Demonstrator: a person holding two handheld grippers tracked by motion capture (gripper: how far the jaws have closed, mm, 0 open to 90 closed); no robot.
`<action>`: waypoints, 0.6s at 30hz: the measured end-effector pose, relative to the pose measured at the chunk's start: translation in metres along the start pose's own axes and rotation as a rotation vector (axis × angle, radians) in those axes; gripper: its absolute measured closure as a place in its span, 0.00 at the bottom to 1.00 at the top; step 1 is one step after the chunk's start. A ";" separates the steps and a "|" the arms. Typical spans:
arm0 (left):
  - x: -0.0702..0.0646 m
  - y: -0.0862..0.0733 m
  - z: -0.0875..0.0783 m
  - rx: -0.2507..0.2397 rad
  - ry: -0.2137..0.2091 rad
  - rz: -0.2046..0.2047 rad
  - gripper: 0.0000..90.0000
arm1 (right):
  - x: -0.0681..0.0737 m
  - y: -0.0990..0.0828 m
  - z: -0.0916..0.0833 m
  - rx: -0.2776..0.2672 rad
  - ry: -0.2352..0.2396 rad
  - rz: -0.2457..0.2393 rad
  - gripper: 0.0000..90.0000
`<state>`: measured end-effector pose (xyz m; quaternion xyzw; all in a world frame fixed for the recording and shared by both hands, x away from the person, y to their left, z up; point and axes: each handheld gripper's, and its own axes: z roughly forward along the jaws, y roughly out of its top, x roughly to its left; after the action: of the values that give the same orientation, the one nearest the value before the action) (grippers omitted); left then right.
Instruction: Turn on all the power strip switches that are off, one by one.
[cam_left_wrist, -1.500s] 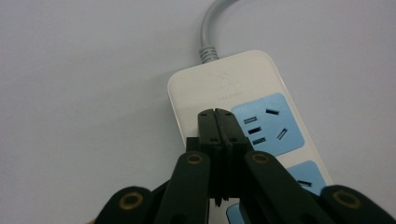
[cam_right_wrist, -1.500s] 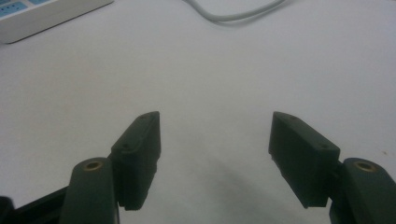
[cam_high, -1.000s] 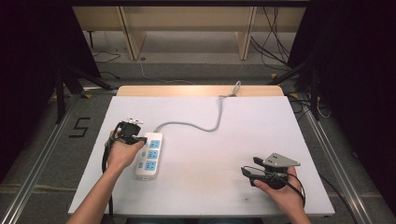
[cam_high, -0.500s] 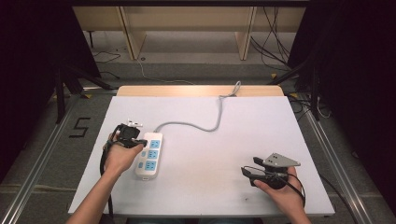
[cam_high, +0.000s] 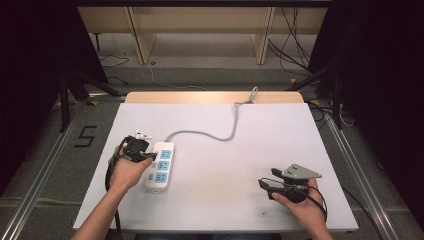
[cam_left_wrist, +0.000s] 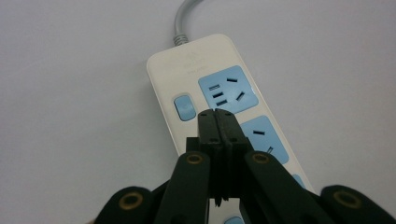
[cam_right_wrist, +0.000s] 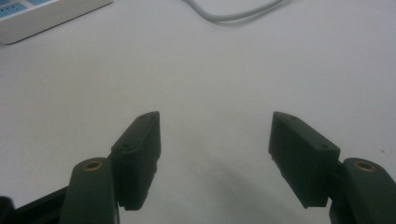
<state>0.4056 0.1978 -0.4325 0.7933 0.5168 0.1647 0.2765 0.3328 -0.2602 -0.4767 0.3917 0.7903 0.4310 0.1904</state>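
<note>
Black two-jaw left gripper (cam_left_wrist: 217, 116) with brass-ringed pivot screws; black right gripper (cam_right_wrist: 215, 154) with blocky pads, grey three-cornered plate at twelve o'clock; black trailing cables; bare forearms.

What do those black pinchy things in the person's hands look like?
Each hand holds a black gripper. The left gripper has two flat black jaws on rounded arms with small brass-coloured rivets. The right gripper has blocky, wedge-shaped black pads. On top of it sits a grey three-cornered plate. A thin black cable trails from the left one. The forearms are bare, no sleeves.
</note>
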 end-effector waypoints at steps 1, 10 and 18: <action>0.000 -0.001 0.000 -0.004 0.001 -0.001 1.00 | 0.000 0.000 0.000 0.000 0.000 -0.001 0.39; -0.002 -0.004 -0.003 0.003 -0.001 0.003 1.00 | 0.000 0.000 0.000 0.001 0.001 0.000 0.39; -0.003 -0.006 -0.005 0.002 0.000 0.007 1.00 | 0.000 0.000 0.000 0.001 0.001 -0.002 0.39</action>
<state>0.3973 0.1982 -0.4325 0.7955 0.5140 0.1653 0.2750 0.3328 -0.2602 -0.4767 0.3908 0.7909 0.4308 0.1904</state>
